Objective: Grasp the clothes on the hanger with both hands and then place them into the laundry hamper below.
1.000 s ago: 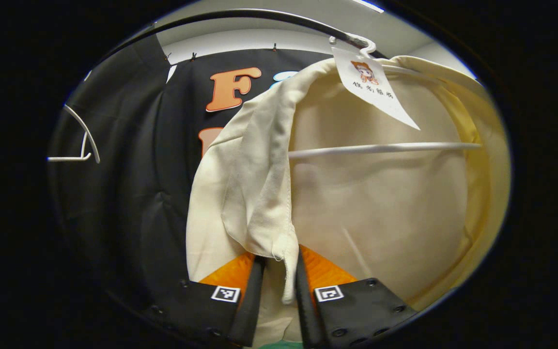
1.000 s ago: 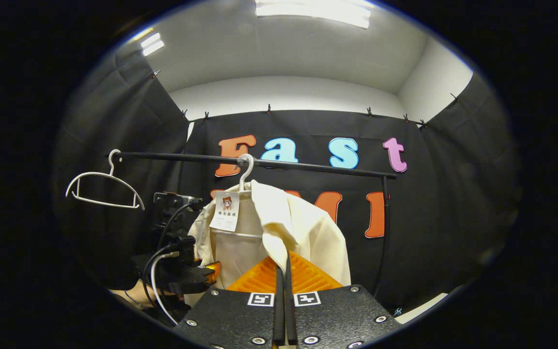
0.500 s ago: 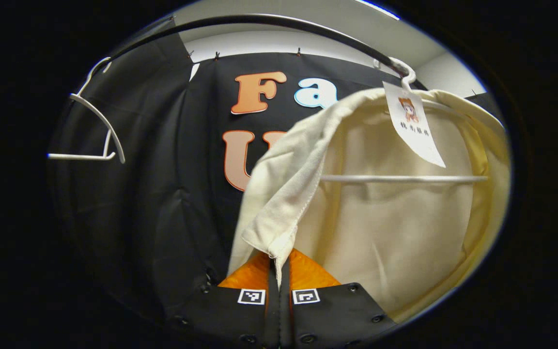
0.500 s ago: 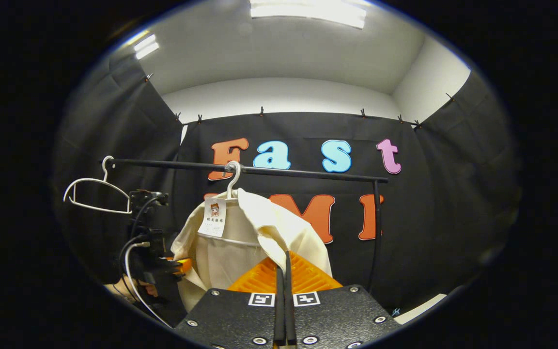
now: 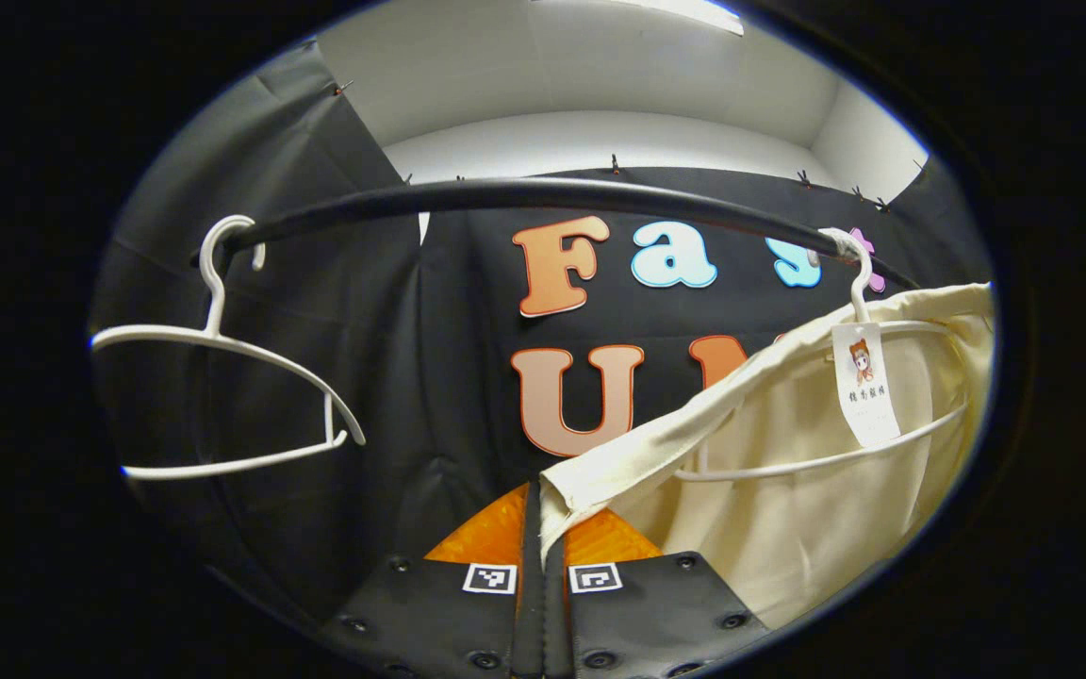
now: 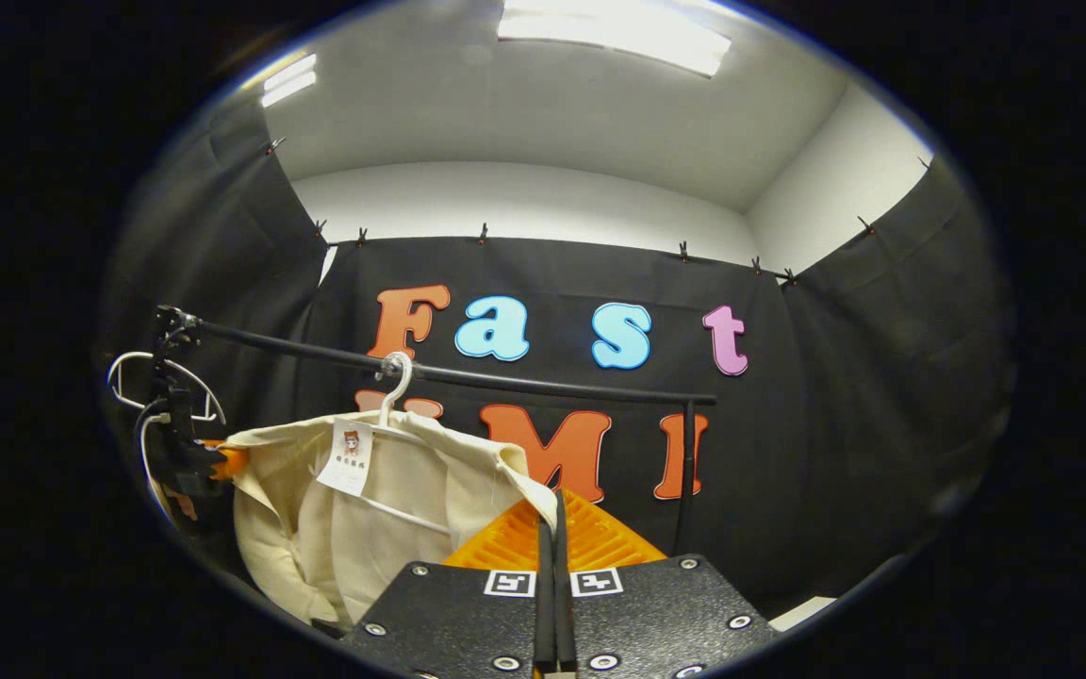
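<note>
Left hand-held gripper (image 5: 541, 514) is clamped on the shirt's (image 5: 816, 509) edge, fingers pressed together with the cloth pinched between them. Right hand-held gripper (image 6: 552, 528) likewise grips the shirt (image 6: 364, 528) at its other edge. Between them the cream shirt is stretched out, draped over its white hanger (image 5: 859, 283) (paper tag (image 5: 865, 385) dangling) on the black rail (image 5: 524, 196). An empty hanger (image 5: 222, 377) hangs at 9 o'clock in the left gripper view.
</note>
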The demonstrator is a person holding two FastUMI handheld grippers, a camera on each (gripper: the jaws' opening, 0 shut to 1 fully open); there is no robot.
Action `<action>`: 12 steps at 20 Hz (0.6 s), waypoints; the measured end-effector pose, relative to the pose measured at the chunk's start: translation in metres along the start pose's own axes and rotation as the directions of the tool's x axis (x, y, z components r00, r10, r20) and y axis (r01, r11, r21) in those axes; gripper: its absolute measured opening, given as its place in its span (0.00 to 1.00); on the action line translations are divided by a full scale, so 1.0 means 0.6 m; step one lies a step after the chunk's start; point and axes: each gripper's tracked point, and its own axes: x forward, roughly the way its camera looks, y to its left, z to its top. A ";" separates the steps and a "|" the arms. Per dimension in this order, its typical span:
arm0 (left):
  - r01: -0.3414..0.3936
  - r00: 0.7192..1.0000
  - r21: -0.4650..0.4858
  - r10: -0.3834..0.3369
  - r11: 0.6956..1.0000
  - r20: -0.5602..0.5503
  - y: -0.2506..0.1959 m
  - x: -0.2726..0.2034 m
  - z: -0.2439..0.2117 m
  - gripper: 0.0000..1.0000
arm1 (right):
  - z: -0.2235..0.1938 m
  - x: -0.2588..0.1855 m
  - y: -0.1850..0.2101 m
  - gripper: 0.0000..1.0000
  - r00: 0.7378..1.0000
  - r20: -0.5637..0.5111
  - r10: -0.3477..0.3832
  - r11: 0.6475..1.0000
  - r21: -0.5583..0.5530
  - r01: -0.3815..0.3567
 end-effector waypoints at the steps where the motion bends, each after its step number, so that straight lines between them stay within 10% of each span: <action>1: -0.012 1.000 0.018 0.012 1.000 0.022 0.005 -0.001 0.019 0.06 | 0.004 0.010 -0.008 0.00 1.000 0.000 -0.014 1.000 -0.018 0.014; 12: -0.084 0.993 0.088 0.075 0.993 0.093 0.036 0.061 0.069 0.07 | -0.054 0.114 -0.069 0.00 0.996 -0.067 -0.051 0.999 0.002 0.051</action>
